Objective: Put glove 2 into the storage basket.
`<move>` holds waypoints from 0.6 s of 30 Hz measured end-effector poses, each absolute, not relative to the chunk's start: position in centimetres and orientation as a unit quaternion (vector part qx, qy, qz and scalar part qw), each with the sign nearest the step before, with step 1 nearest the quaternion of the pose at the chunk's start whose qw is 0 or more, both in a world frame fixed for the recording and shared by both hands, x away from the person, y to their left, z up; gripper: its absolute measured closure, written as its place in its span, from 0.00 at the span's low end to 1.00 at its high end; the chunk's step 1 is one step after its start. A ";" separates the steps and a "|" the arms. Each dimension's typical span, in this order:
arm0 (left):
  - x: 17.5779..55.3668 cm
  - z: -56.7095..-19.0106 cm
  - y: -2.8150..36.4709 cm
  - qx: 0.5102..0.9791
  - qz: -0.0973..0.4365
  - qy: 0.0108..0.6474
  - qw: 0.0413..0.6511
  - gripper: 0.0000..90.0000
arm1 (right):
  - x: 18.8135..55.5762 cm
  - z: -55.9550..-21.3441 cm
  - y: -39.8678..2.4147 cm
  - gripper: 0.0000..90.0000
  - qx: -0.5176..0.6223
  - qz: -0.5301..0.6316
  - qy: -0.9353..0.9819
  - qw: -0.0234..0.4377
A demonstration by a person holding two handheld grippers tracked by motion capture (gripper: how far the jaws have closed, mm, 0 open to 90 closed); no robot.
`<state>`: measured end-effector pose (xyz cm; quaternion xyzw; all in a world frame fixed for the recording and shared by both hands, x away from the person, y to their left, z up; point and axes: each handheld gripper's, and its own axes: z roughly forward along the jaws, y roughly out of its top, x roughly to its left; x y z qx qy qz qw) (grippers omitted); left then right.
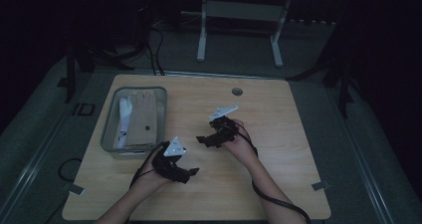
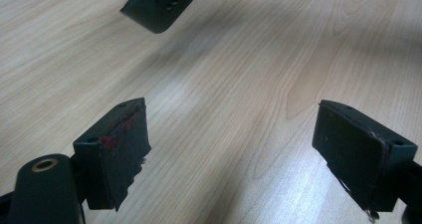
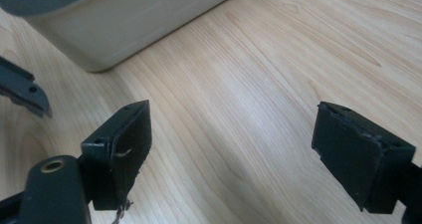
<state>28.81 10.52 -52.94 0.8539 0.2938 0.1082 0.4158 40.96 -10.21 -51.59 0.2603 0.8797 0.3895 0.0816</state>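
Gloves (image 1: 141, 118) in bin (image 1: 110, 115) — table (image 1: 278, 134) dim.

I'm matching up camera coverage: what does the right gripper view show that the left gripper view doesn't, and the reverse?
The right gripper view has the grey bin's wall at upper left, with a bit of the left gripper at its left edge. The left gripper view has a jaw of the right gripper at its top. Both share the wooden table and a pair of open black jaws with nothing between them.
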 end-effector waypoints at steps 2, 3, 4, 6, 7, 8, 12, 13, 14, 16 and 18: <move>28.8 -53.3 10.3 0.854 0.104 0.293 0.416 0.16 | 40.8 -51.9 -10.8 0.18 0.262 0.393 0.878 0.078; 28.9 -53.4 10.2 0.856 0.102 0.292 0.414 0.16 | 40.7 -52.1 -11.1 0.18 0.262 0.392 0.878 0.079; 28.9 -53.5 10.2 0.857 0.101 0.291 0.412 0.16 | 40.7 -52.3 -11.4 0.18 0.262 0.391 0.879 0.080; 28.9 -53.8 10.0 0.858 0.099 0.290 0.411 0.16 | 40.5 -52.6 -11.9 0.18 0.266 0.390 0.878 0.079; 29.0 -53.9 9.9 0.858 0.098 0.291 0.411 0.16 | 40.4 -52.7 -12.2 0.18 0.268 0.391 0.877 0.079; 29.0 -54.0 9.9 0.858 0.096 0.292 0.412 0.16 | 40.4 -52.9 -12.5 0.18 0.270 0.390 0.877 0.080; 29.0 -54.4 9.4 0.861 0.090 0.286 0.412 0.16 | 40.1 -53.4 -13.5 0.18 0.283 0.390 0.872 0.081; 29.0 -54.5 9.3 0.862 0.090 0.282 0.412 0.16 | 40.0 -53.6 -13.7 0.18 0.286 0.392 0.871 0.078; 29.0 -54.5 9.2 0.861 0.091 0.281 0.414 0.16 | 39.9 -53.7 -14.0 0.18 0.287 0.393 0.870 0.077; 28.9 -54.7 8.9 0.860 0.094 0.277 0.419 0.16 | 39.7 -53.9 -14.4 0.18 0.289 0.392 0.870 0.079; 29.0 -54.8 8.7 0.862 0.090 0.271 0.418 0.16 | 39.5 -54.1 -14.8 0.18 0.293 0.393 0.868 0.082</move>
